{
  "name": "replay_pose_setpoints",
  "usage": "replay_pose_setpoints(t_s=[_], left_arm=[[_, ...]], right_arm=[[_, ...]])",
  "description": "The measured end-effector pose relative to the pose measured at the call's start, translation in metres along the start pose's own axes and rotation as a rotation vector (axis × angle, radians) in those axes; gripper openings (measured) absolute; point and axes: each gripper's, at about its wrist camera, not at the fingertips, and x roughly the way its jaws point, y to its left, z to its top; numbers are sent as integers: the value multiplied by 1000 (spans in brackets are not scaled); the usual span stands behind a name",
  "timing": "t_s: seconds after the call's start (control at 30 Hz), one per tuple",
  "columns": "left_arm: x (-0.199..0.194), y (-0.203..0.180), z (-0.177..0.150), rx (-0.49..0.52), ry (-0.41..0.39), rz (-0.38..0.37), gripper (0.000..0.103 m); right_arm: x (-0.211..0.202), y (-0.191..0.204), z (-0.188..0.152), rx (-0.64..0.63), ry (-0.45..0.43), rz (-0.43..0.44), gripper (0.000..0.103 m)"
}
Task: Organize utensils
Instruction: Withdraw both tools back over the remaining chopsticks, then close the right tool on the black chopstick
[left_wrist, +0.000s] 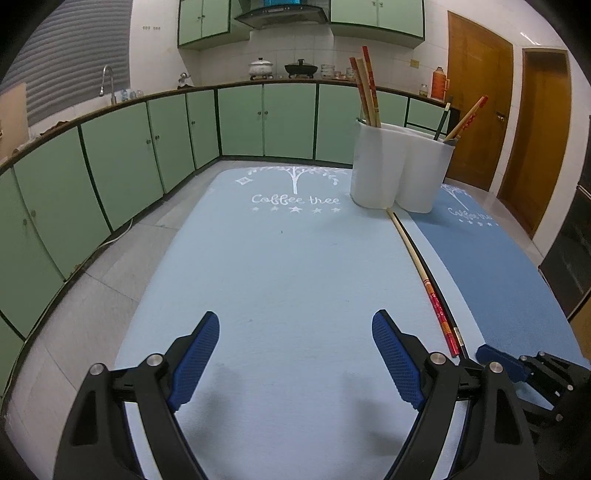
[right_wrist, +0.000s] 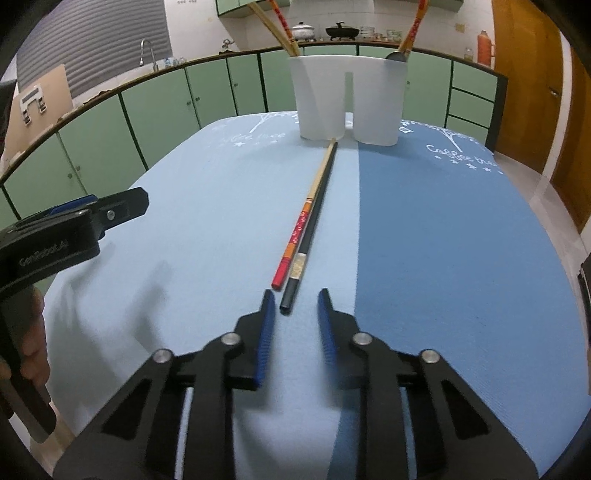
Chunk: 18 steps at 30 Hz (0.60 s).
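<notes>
Two chopsticks lie side by side on the table: a wooden one with a red end (right_wrist: 300, 227) (left_wrist: 424, 280) and a black one (right_wrist: 312, 221). They point toward a white two-compartment utensil holder (right_wrist: 349, 99) (left_wrist: 400, 168) that holds several chopsticks and a spoon. My right gripper (right_wrist: 295, 295) is open, its fingertips just short of the chopsticks' near ends. My left gripper (left_wrist: 295, 321) is open and empty over the light blue mat (left_wrist: 277, 266), left of the chopsticks.
The table carries a light blue mat and a dark blue mat (right_wrist: 443, 240). Green kitchen cabinets (left_wrist: 110, 158) run along the back and left. Wooden doors (left_wrist: 480, 103) stand at the right. The left gripper's body (right_wrist: 74, 221) shows in the right wrist view.
</notes>
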Motion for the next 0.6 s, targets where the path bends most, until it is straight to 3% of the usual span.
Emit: replay_pose_setpoints(t_s=[0.1,0.3,0.6], left_arm=[[0,-2,1,0,2,-2,83],[1,-9,1,7,4,-17,83],[6,-46,-3,33,23,-81,83]], right_arm=[[0,0,0,-7,4,19,7],[-4,-11,2,27,3,30,7],[-18,-54,0,124,-28,-40,6]])
